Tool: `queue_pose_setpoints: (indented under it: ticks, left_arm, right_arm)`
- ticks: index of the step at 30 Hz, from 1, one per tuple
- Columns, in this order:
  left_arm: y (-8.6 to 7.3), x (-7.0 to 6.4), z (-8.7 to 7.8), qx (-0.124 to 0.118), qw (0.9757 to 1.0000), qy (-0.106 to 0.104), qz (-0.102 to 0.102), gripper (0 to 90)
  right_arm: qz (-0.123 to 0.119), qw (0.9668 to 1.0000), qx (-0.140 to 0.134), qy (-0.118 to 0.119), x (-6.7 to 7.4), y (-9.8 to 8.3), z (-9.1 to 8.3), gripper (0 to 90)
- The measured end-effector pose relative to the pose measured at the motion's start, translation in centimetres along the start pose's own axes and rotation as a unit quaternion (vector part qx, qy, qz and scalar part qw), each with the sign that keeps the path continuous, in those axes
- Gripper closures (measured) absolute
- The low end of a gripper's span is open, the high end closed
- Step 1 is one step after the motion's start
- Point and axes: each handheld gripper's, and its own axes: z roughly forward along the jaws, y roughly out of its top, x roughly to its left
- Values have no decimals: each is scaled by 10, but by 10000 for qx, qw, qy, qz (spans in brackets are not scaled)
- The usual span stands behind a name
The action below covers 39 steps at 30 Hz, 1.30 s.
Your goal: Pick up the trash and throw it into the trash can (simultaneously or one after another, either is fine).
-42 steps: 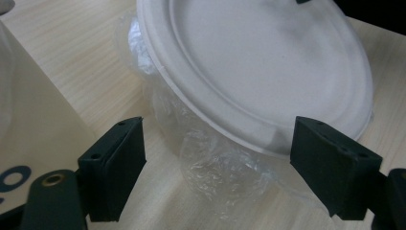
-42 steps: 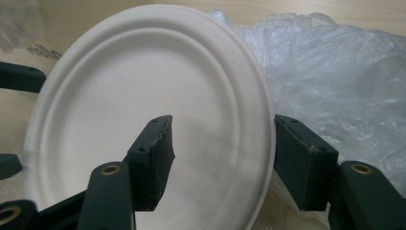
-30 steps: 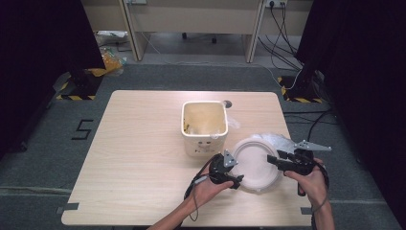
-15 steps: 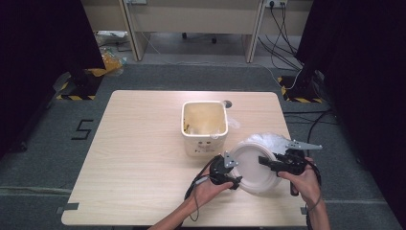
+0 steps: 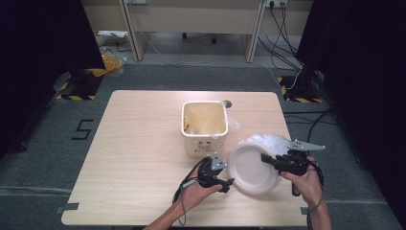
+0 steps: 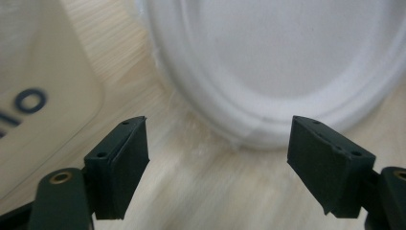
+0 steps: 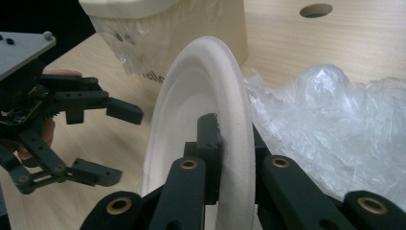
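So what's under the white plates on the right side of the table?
Crumpled clear plastic wrap lies under and behind the plates, spilling out at their far edge. The plates cover the rest of it and the table beneath.

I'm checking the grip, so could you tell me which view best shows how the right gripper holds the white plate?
The right gripper view: the right gripper pinches the white plate by its rim. The high view shows the grip smaller, and the left gripper view shows just the plate's near edge.
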Motion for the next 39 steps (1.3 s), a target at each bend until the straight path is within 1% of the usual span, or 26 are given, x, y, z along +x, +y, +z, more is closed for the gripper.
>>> queue_pose_setpoints:
  ticks: [1,4,9,13,16,18,21,22,24,27,29,30,31,32,35,37,39]
  left_arm:
    - [-2,1,-5,-15,10000,-3,-8,211]
    - [-12,9,-23,-39,9999,71,-65,208]
    - [-33,25,-44,46,9995,258,-192,207]
    - [-52,37,-56,132,9986,389,-321,206]
    - [-63,43,-61,168,9979,477,-414,206]
    - [-75,50,-65,237,9969,556,-504,206]
    - [-87,56,-72,293,9955,722,-540,206]
    - [-91,60,-75,279,9947,797,-581,206]
    - [-97,64,-80,232,9938,853,-677,205]
    - [-104,69,-85,236,9925,972,-708,204]
    - [-107,71,-86,246,9919,1014,-728,203]
    - [-109,71,-85,251,9915,1051,-723,202]
    - [-111,71,-85,239,9914,1095,-675,199]
    - [-111,71,-85,241,9911,1119,-682,196]
    - [-113,71,-85,183,9910,1144,-674,186]
    - [-114,71,-85,155,9912,1147,-646,176]
    - [-115,71,-85,149,9911,1144,-667,165]
  right_arm:
    - [0,10000,-37,3,-1,1,-1,838]
    - [116,9998,-146,99,-3,1,-4,839]
    - [124,9994,-305,91,-2,6,-9,839]
    - [98,9987,-486,119,1,14,-16,839]
    - [68,9980,-610,115,4,21,-21,840]
    - [64,9978,-644,116,4,24,-23,839]
    - [67,9971,-746,120,3,29,-26,840]
    - [84,9969,-768,135,2,31,-27,840]
    - [85,9966,-807,135,2,35,-29,839]
    - [52,9961,-867,142,4,45,-33,840]
    - [10,9957,-913,147,7,54,-35,840]
    - [-24,9956,-930,137,9,58,-36,840]
    - [-56,9953,-952,143,11,64,-37,840]
    - [-78,9950,-980,152,13,69,-37,839]
    - [-152,9944,-1027,173,18,87,-34,840]
    - [-215,9943,-1032,168,22,99,-29,840]
    - [-245,9943,-1024,193,25,108,-24,840]
